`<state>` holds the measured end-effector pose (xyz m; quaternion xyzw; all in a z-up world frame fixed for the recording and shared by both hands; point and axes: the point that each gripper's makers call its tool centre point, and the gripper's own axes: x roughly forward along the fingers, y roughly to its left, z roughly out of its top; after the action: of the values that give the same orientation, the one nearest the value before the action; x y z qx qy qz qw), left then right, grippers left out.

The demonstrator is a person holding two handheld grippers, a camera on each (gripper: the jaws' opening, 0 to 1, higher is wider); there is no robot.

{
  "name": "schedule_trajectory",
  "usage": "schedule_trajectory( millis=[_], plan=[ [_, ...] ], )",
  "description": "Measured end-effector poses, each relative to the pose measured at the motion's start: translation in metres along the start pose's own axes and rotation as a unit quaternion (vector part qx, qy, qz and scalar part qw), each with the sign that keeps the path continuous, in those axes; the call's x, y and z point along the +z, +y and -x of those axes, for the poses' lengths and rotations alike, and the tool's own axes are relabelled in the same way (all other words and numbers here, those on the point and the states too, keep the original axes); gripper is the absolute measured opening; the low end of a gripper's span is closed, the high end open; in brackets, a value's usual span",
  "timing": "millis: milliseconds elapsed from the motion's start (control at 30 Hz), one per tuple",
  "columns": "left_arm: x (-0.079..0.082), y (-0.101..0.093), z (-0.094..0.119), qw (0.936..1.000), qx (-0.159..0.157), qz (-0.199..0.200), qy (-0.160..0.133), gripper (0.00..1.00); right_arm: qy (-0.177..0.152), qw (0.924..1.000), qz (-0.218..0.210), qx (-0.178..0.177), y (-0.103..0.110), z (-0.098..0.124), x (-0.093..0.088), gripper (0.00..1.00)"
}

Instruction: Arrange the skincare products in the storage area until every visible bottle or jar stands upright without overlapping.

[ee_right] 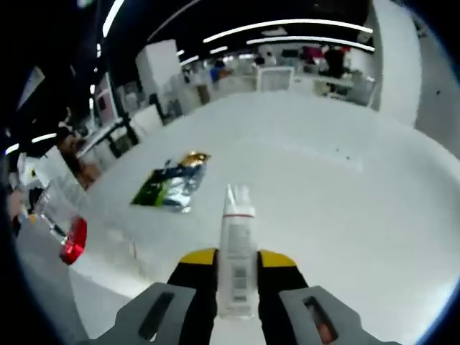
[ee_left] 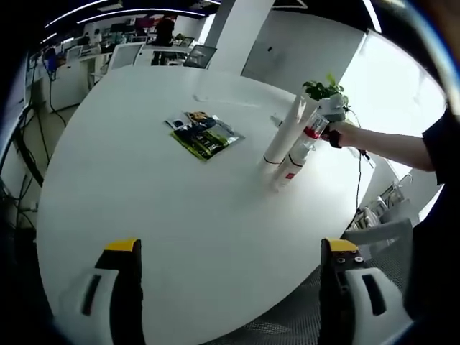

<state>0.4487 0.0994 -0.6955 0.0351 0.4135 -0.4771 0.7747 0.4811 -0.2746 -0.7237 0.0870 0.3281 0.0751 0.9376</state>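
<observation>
Gripping white tube (ee_right: 236,251), right claw (ee_right: 237,264)

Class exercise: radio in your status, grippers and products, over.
Left gripper open, empty. Right gripper shut on white squeeze tube. Clear red-capped bottle lying sideways. Green snack packet lies on table.

Left gripper (ee_left: 230,266) sits low over the round table (ee_left: 144,215). Sachet packet (ee_left: 205,134) lies ahead, slightly left of its jaws. Two tubes (ee_left: 287,147) lie ahead-right, side by side, a potted plant (ee_left: 325,93) behind them. Right gripper (ee_right: 236,277) has a tube (ee_right: 237,251) between its jaws, the packet (ee_right: 171,183) ahead-left.
</observation>
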Motion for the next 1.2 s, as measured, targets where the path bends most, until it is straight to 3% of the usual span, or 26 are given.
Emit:
schedule_trajectory(
  millis=[167, 533, 600, 767, 933, 1033, 1167, 1200],
  plan=[
    [0.005, -0.013, 0.001, 0.9997, -0.016, -0.017, -0.003, 0.98, -0.065, 0.9966, -0.044, 0.024, 0.016, 0.036, 0.008, 0.13],
    [0.015, -0.041, 0.006, 0.9968, -0.055, -0.057, -0.002, 0.98, -0.108, 0.9931, -0.043, 0.017, 0.040, 0.100, 0.000, 0.13],
    [0.020, -0.047, 0.009, 0.9961, -0.065, -0.058, -0.009, 0.98, -0.101, 0.9948, -0.012, 0.012, 0.050, 0.109, -0.007, 0.13],
    [0.024, -0.056, 0.012, 0.9944, -0.077, -0.071, -0.013, 0.98, -0.107, 0.9938, -0.014, 0.028, 0.082, 0.128, -0.026, 0.13],
    [0.030, -0.070, 0.019, 0.9919, -0.100, -0.073, -0.027, 0.98, -0.161, 0.9831, -0.052, 0.069, 0.126, 0.154, -0.024, 0.13],
    [0.031, -0.081, 0.022, 0.9900, -0.118, -0.069, -0.032, 0.98, -0.180, 0.9772, -0.044, 0.103, 0.156, 0.169, -0.018, 0.13],
    [0.044, -0.108, 0.035, 0.9824, -0.168, -0.057, -0.059, 0.98, -0.218, 0.9575, -0.043, 0.183, 0.206, 0.187, 0.000, 0.13],
    [0.046, -0.111, 0.036, 0.9814, -0.172, -0.057, -0.062, 0.97, -0.221, 0.9560, -0.042, 0.189, 0.210, 0.188, 0.001, 0.13]
  ],
)
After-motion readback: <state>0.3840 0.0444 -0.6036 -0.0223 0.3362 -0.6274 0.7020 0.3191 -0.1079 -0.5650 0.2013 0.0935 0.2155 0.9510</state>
